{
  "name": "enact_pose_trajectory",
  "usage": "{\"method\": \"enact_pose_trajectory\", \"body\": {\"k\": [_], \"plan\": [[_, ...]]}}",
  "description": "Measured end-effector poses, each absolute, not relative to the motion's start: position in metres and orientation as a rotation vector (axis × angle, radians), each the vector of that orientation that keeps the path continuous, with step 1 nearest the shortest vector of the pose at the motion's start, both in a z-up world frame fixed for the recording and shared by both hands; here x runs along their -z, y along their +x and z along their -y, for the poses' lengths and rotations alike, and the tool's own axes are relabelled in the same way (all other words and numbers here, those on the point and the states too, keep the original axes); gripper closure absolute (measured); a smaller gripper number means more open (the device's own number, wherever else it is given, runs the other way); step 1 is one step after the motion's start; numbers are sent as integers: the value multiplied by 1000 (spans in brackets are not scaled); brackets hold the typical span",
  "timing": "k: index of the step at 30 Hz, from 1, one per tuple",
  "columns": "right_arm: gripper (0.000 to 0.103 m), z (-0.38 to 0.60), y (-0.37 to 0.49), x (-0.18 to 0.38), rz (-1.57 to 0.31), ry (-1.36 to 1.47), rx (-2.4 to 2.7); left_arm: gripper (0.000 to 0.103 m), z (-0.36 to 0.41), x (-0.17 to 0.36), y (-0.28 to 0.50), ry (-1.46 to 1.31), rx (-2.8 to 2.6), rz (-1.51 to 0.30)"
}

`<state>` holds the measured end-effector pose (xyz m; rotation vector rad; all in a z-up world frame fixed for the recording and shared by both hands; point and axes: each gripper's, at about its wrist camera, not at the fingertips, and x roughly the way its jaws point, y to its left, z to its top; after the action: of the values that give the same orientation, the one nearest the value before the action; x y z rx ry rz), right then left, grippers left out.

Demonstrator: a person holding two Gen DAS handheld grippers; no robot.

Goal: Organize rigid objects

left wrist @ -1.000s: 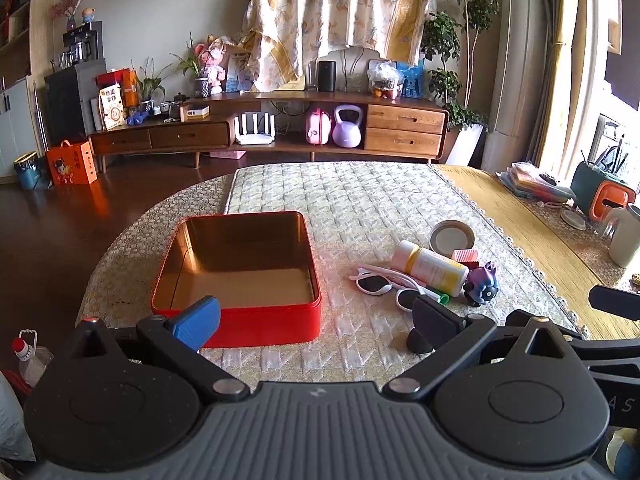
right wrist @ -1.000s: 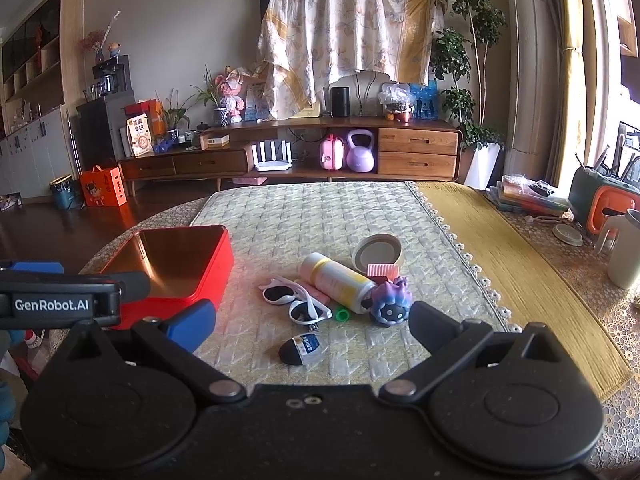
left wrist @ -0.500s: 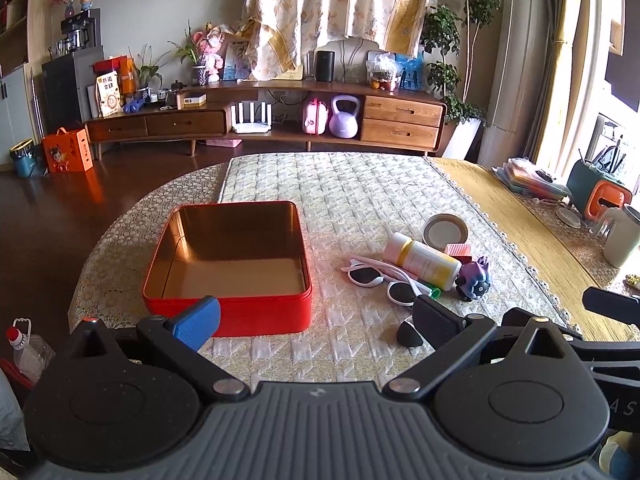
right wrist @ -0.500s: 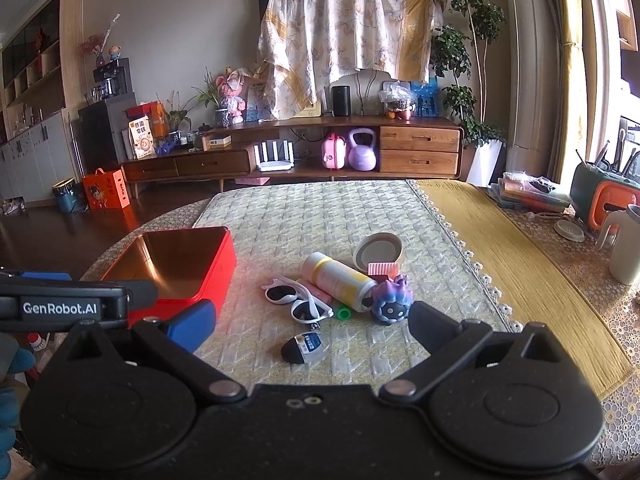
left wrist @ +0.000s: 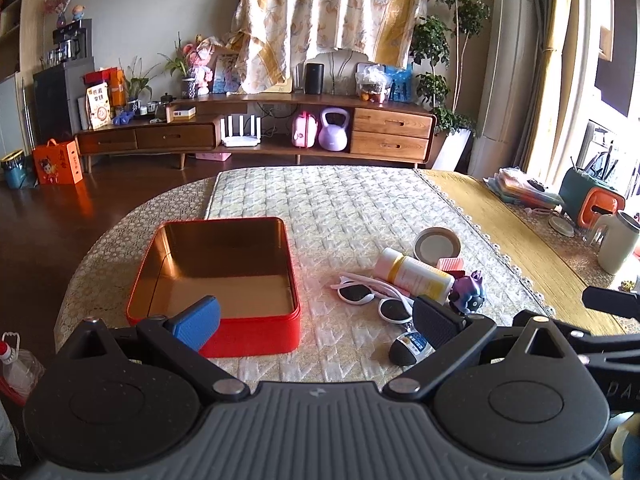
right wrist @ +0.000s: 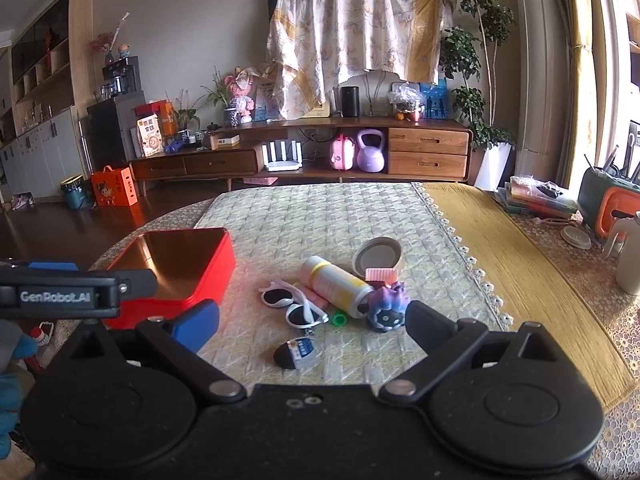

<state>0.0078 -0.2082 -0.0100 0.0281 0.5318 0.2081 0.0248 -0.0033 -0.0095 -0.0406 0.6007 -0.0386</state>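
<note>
An empty red tin box [left wrist: 256,332] [right wrist: 208,276] sits at the left of the table. To its right lies a pile: white sunglasses [left wrist: 372,296] [right wrist: 296,304], a white and yellow bottle [left wrist: 412,276] [right wrist: 336,284], a purple toy figure [left wrist: 466,294] [right wrist: 386,310], a round tape roll [left wrist: 436,244] [right wrist: 378,258], a pink ridged piece [right wrist: 380,274], a green cap [right wrist: 339,318] and a small black capsule with a blue label [left wrist: 408,350] [right wrist: 294,352]. My left gripper [left wrist: 316,322] is open over the box's near right corner. My right gripper [right wrist: 312,322] is open just short of the capsule.
A yellow runner [right wrist: 520,272] covers the table's right side. A white jug [left wrist: 616,240], an orange and green holder [left wrist: 592,200] and stacked books [right wrist: 536,198] stand at the far right. The table's near edge runs just under both grippers.
Both grippers have drawn back a little toward the near edge, so box and pile sit slightly farther off. Both stay open and empty.
</note>
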Motion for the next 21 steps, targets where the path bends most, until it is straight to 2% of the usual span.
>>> {"method": "enact_pose_trajectory", "body": {"k": [8,21], "plan": [[4,240,39,25,-582,41,-161,0,14,31,43,-1,84,-624],[11,256,95,68,-701,-23,-179,0,57,86,82,76,205,-703]]}}
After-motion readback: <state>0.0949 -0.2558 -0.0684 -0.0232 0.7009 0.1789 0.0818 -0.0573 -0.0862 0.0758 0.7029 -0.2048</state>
